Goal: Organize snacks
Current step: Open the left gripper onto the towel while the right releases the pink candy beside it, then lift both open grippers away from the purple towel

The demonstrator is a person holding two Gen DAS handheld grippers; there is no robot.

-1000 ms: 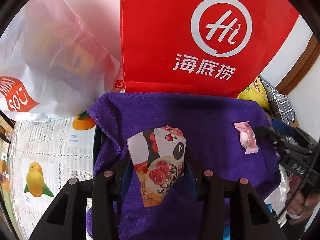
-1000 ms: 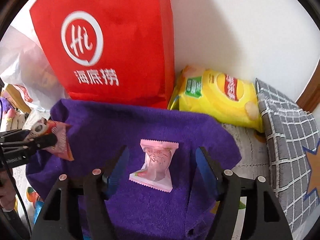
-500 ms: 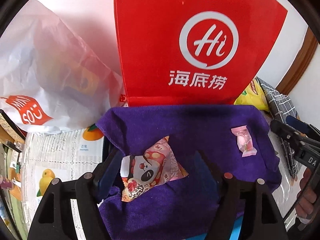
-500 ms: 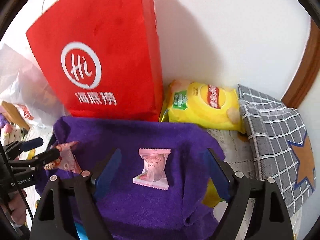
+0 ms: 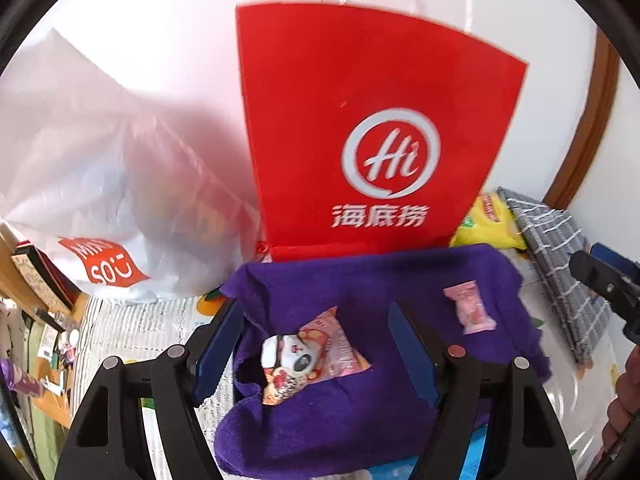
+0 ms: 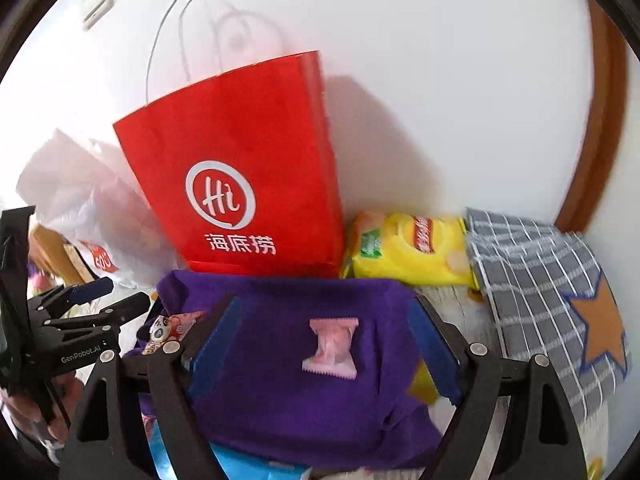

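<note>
A panda-print snack packet (image 5: 304, 356) lies on the purple towel (image 5: 360, 280), loose between the open jaws of my left gripper (image 5: 316, 340). A small pink wrapped candy (image 5: 472, 310) lies on the towel to the right. In the right wrist view the pink candy (image 6: 334, 348) lies between the wide-open jaws of my right gripper (image 6: 320, 344), untouched. The panda packet (image 6: 172, 330) shows at the towel's left edge, by the left gripper (image 6: 108, 300). The right gripper (image 5: 600, 276) shows at the left wrist view's right edge.
A red paper bag (image 6: 240, 184) stands against the wall behind the towel. A yellow chip bag (image 6: 408, 256) and a grey checked cloth (image 6: 540, 280) lie to its right. A white plastic bag (image 5: 100, 200) is at the left. A fruit-print cover (image 5: 132, 332) lies under the towel.
My left gripper opened and let the panda packet drop onto the towel, then drew back and up. My right gripper also pulled back and up from the pink candy.
</note>
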